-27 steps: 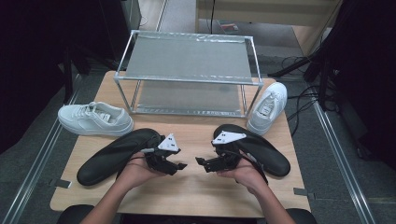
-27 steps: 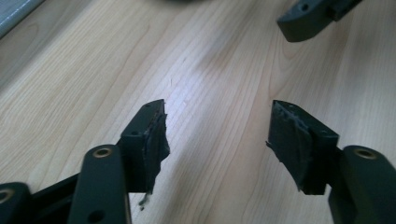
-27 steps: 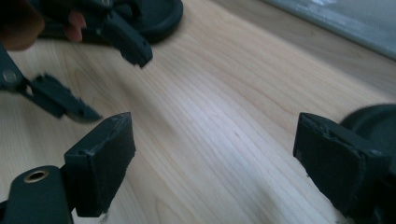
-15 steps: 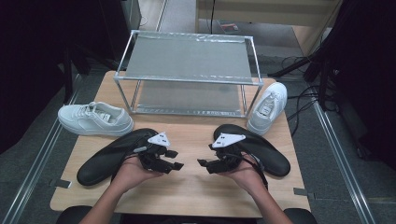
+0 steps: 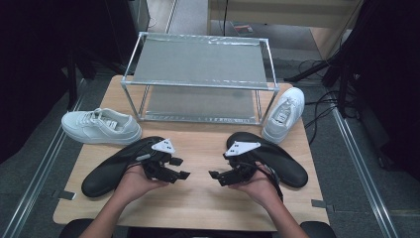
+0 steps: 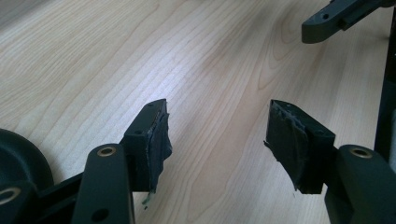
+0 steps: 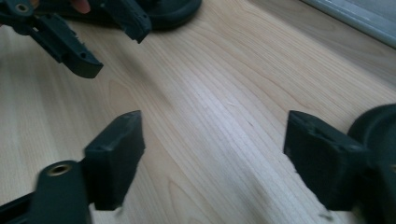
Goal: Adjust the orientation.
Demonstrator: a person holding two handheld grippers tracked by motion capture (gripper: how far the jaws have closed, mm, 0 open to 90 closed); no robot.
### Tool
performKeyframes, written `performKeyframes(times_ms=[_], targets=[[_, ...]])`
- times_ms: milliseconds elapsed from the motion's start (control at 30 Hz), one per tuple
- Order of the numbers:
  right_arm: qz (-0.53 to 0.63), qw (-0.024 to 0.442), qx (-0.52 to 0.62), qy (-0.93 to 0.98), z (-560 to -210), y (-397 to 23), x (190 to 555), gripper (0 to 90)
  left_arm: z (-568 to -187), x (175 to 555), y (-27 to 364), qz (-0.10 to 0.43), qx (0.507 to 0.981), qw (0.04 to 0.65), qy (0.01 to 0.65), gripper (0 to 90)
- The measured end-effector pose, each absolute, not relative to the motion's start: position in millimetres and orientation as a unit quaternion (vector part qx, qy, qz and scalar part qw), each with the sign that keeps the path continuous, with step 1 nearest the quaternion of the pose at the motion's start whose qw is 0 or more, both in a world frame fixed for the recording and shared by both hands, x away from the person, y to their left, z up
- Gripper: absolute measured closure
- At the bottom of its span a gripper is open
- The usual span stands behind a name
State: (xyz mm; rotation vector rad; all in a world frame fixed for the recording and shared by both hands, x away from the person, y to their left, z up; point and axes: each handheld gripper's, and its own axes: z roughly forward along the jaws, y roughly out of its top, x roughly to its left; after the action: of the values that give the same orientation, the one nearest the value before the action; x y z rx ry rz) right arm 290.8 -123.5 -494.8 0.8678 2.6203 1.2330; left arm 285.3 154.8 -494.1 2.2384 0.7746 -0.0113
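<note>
The left gripper (image 5: 181, 168) and right gripper (image 5: 217, 177) hover spread and empty near the counter's (image 5: 198, 198) front edge, facing each other. A black insole-shaped pad (image 5: 106, 171) lies by the left, another (image 5: 282, 161) by the right. No writing is legible.

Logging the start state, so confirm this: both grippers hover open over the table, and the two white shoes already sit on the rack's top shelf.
Not quite. The top shelf is bare; the high view shows one white shoe left of the rack and the other at its right, both on the table. The left gripper and right gripper do hover open.
</note>
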Motion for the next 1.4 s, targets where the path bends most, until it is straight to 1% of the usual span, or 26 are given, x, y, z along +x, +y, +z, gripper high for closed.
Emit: performKeyframes(times_ms=[100,200,233,300,367,500,600,700,767,900,1100,1233,1400], targets=[[0.419,0.063,0.269,0.865,-491,-123,288,32.7,-493,285,157,-0.014,0.875,0.383,0.296,38.5],[0.420,0.056,0.272,0.864,-489,-124,288,37.6,-493,285,158,-0.017,0.878,0.376,0.297,38.6],[0.419,0.057,0.273,0.864,-488,-125,287,38.7,-493,285,159,-0.016,0.878,0.375,0.296,38.6],[0.422,0.067,0.256,0.867,-488,-125,286,43.6,-492,285,161,-0.014,0.878,0.374,0.298,37.9],[0.428,0.073,0.243,0.867,-487,-126,284,45.1,-491,285,162,-0.012,0.876,0.378,0.299,37.3],[0.425,0.058,0.249,0.868,-491,-125,284,48.3,-489,286,166,-0.013,0.875,0.381,0.298,37.7],[0.420,0.057,0.245,0.872,-493,-125,285,50.8,-488,286,169,-0.011,0.875,0.381,0.298,37.8],[0.429,0.054,0.241,0.869,-492,-126,286,50.8,-487,285,172,0.000,0.876,0.381,0.295,38.0],[0.436,0.060,0.241,0.865,-490,-127,286,50.7,-486,285,174,0.002,0.875,0.381,0.298,39.2],[0.449,0.056,0.241,0.859,-486,-129,286,50.5,-484,284,180,0.000,0.871,0.383,0.309,39.8],[0.442,0.068,0.231,0.864,-484,-129,289,48.3,-482,283,191,0.005,0.863,0.386,0.325,40.2],[0.429,0.074,0.216,0.874,-483,-125,289,51.0,-482,281,198,0.012,0.862,0.382,0.332,41.1],[0.434,0.054,0.215,0.873,-483,-122,291,49.6,-481,279,204,0.017,0.862,0.379,0.337,42.0]])
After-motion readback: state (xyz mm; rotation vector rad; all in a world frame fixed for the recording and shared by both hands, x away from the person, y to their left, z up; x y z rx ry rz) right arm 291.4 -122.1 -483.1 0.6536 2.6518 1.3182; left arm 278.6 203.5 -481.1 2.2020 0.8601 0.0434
